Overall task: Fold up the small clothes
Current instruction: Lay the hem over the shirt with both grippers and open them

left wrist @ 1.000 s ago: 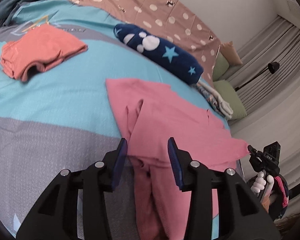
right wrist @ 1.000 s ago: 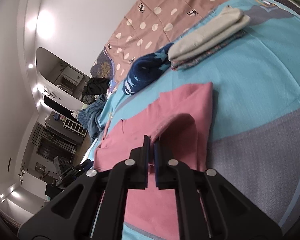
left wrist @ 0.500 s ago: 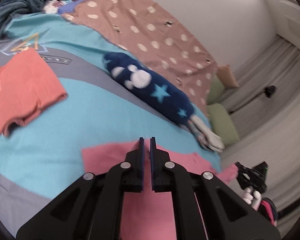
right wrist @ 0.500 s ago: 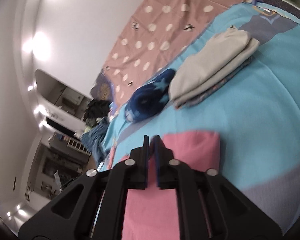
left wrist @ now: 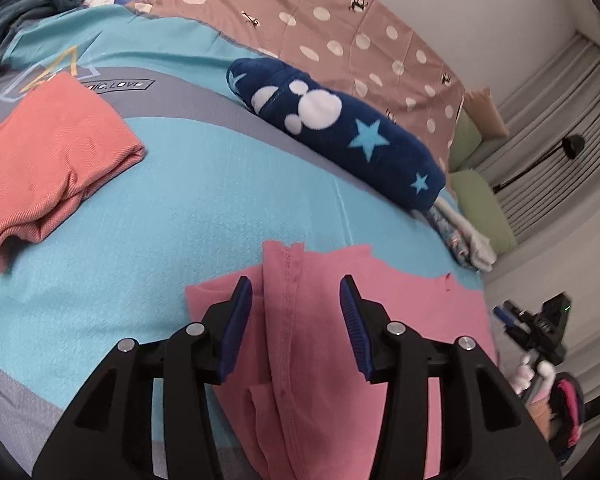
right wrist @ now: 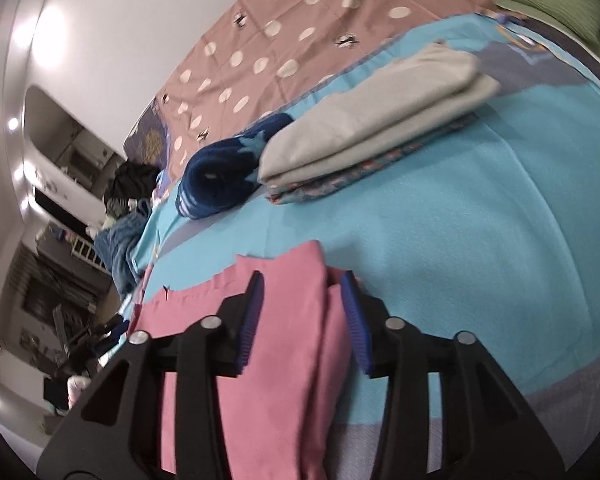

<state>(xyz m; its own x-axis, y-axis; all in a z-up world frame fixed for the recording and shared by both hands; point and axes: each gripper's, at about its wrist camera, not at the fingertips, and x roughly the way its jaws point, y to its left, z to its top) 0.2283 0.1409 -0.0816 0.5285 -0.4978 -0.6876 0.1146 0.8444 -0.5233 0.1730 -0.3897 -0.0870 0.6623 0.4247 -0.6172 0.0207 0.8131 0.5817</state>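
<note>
Left wrist view: my left gripper (left wrist: 296, 312) hangs released over the pink garment (left wrist: 324, 280), which lies on the turquoise bedspread (left wrist: 200, 208) just before the navy star roll (left wrist: 340, 136).

Right wrist view: my right gripper (right wrist: 302, 312) is released too, straddling the pink garment's (right wrist: 284, 320) folded edge, with the navy star roll (right wrist: 224, 176) beyond.

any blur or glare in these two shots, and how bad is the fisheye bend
Left wrist view: sharp, evenly lit, the dotted sheet and curtains bow hard toward the rim. Right wrist view: slightly smeared along the pink garment edge, ceiling lights blow out to white glare on the left, the wall curves strongly.
</note>
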